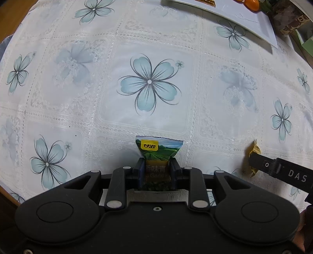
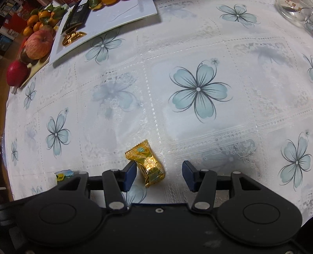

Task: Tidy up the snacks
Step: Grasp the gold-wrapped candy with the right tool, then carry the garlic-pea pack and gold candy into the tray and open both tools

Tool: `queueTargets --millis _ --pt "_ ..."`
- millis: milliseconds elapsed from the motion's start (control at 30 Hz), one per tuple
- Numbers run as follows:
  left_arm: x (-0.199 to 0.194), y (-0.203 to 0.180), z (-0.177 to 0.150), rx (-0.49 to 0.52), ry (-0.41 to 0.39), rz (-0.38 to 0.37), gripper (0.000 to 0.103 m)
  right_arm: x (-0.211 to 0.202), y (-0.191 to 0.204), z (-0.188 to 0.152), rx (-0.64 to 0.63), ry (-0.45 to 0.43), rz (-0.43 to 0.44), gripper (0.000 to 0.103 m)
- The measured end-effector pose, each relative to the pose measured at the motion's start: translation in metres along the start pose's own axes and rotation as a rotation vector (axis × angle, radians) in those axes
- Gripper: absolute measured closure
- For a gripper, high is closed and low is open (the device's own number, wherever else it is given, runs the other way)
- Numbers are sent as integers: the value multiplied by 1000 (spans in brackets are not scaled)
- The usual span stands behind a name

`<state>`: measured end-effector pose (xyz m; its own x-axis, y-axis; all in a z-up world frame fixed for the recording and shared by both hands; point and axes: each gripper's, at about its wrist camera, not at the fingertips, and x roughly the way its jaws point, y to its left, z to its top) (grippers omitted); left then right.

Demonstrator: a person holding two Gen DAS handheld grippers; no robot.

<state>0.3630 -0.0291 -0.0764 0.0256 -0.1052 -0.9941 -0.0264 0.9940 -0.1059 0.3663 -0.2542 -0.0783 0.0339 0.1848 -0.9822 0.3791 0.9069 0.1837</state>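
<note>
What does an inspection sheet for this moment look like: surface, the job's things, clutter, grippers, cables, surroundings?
Surface: white tablecloth with blue flowers.
Job's things: green snack packet; gold candy lying on the cloth; white tray with a dark packet and a gold sweet on it.
Clutter: glass dish at the far right corner.
Grippers: left gripper shut on the green snack packet; right gripper open, the gold candy between its fingers, beside the left one, clear of the right one.
Cables: nothing seen.
Surroundings: apples and oranges beside the tray; boxes past the table edge.
</note>
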Motion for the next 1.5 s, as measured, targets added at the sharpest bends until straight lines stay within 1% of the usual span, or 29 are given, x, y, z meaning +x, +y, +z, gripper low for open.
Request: queueTargets --millis 133,333,400,433,467,500,767,900,1033,1167,1333,1500 --pt "2 0 -1 -2 -1 -1 67 4 9 -5 -35 3 -19 49" --pt "2 -6 -4 16 -13 13 67 6 26 -13 -126 -26 -88 56" --pt "2 -8 -5 22 -16 18 67 7 30 -16 -153 -37 -100 67" --pt "3 -10 -6 23 -17 20 67 7 31 -16 -161 -39 -97 70" --pt "3 -11 -6 25 -19 21 67 7 32 -17 -165 -39 -94 77" --pt "3 -11 -6 26 -20 23 67 7 32 -18 -168 -42 -95 79" --pt "1 -18 -10 41 -37 38 69 -6 28 -18 -164 -73 -66 80" --pt "-8 -21 -13 44 -54 45 69 -16 22 -14 -143 -90 -47 80" --pt "-17 -23 -17 45 -69 31 69 -22 15 -13 -116 -81 -10 80" --pt "-28 -24 -22 49 -84 37 69 -26 11 -16 -85 -61 23 80" --pt "-45 -25 -41 80 -113 45 69 -44 7 -25 -59 -42 74 80" --pt "-62 -25 -64 127 -149 54 69 -80 0 -47 -92 -106 71 80"
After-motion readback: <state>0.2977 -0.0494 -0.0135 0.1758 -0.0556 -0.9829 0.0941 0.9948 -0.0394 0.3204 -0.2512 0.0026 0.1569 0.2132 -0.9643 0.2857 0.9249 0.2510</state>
